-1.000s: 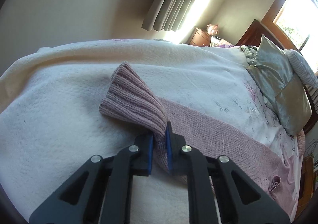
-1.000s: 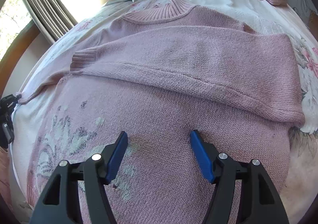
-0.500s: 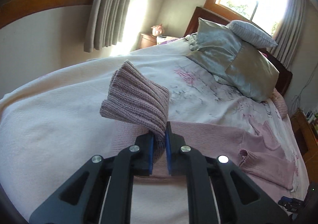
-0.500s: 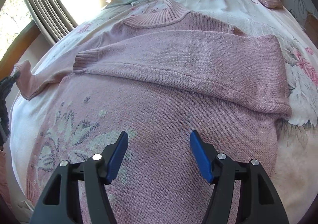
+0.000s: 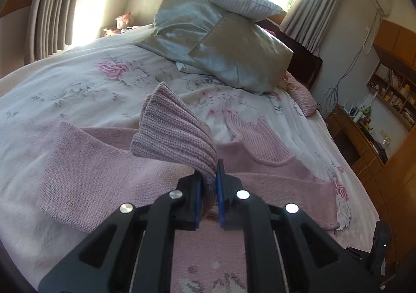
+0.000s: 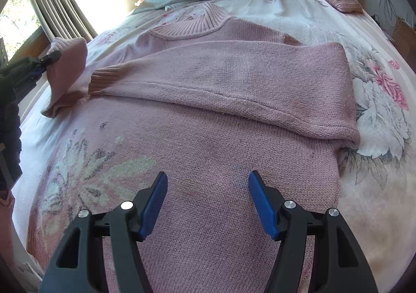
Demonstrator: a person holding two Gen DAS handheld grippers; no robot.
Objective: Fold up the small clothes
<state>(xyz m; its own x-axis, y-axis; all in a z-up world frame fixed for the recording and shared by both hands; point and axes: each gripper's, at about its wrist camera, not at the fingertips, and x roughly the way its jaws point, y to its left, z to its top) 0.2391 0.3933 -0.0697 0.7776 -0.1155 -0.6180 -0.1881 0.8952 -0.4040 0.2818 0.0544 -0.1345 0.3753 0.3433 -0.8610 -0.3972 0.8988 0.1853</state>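
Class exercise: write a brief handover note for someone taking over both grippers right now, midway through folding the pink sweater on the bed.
Left gripper: shut on the ribbed cuff of one sleeve, lifted above the pink sweater.
Right gripper: open, empty, over the sweater's lower body.
Sweater lies flat on the bed, collar toward the pillows.
Done: the other sleeve is folded across the chest.
Left: lay the held sleeve across too, then fold the body.

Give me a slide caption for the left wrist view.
Left gripper pinching ribbed pink sweater cuff above floral bedspread.
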